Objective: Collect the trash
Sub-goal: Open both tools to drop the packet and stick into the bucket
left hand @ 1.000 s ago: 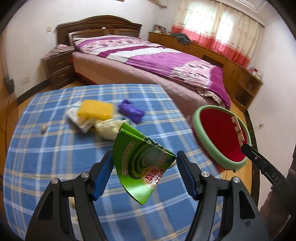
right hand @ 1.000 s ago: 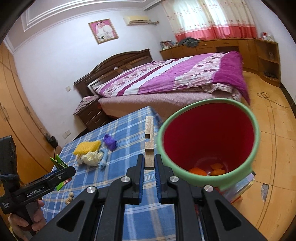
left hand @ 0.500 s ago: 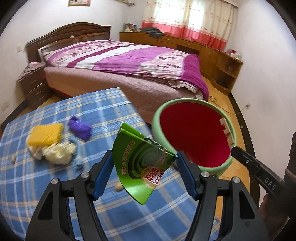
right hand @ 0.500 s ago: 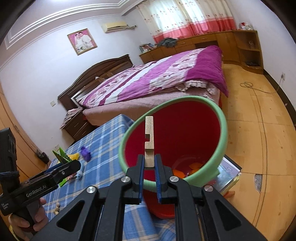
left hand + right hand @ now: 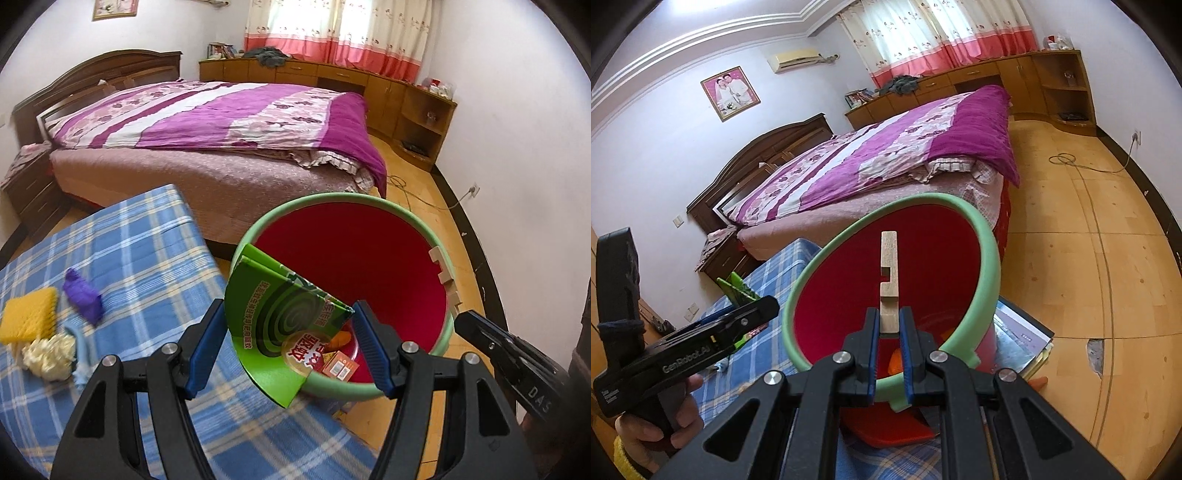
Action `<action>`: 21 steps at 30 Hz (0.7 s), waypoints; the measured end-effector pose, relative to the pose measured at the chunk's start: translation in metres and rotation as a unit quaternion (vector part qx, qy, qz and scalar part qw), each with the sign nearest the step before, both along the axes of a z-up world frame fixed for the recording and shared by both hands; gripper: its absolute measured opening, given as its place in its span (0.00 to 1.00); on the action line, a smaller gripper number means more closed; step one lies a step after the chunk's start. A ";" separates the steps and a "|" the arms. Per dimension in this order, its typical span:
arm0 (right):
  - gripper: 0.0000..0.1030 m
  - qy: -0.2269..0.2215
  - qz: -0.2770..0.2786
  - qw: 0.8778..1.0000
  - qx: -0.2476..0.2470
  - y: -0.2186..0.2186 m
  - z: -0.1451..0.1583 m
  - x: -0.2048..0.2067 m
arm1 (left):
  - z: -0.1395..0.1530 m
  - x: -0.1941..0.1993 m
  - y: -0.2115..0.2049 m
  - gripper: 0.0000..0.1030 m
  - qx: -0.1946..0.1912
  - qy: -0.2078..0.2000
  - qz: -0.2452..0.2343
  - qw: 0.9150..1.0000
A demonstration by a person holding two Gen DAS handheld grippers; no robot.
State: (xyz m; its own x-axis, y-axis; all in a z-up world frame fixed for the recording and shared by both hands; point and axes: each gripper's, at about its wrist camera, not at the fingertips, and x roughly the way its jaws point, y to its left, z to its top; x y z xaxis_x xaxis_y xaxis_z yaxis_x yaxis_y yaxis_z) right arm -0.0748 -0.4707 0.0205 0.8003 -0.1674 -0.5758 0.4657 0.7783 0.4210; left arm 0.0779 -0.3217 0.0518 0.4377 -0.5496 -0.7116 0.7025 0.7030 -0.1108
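Your left tongs hold a flattened green mosquito-coil box across its width, pads set fairly wide, its top corner tipped toward 11 o'clock and its lower half already overlapping the near rim of the red bin with the green lip, which opens at 1 o'clock from them. Your right tongs are pinched narrow on a notched wooden strip whose long axis runs straight to 12 o'clock, over the bin mouth. Both hands look near enough to drop; the right sits more squarely above the opening. More scraps wait on the plaid worktop at 9 o'clock.
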 end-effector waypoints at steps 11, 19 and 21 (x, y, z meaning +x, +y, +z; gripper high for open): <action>0.12 0.016 -0.007 1.000 0.011 -0.013 -0.015 0.010 | -0.018 0.011 -0.023 0.68 0.018 0.021 -0.015 1.000; 0.16 0.014 -0.012 0.999 0.031 -0.015 -0.019 0.010 | -0.017 0.015 -0.016 0.74 0.004 0.027 -0.006 1.000; 0.20 0.011 -0.010 0.999 0.032 -0.014 -0.018 0.009 | -0.016 0.016 -0.010 0.74 -0.001 0.034 -0.001 0.999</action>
State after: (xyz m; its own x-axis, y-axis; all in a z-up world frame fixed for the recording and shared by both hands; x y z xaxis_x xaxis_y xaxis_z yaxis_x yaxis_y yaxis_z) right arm -0.0655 -0.4845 0.0029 0.7838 -0.1461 -0.6036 0.4911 0.7407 0.4585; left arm 0.0935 -0.3317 0.0362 0.3872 -0.5526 -0.7380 0.6952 0.7008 -0.1600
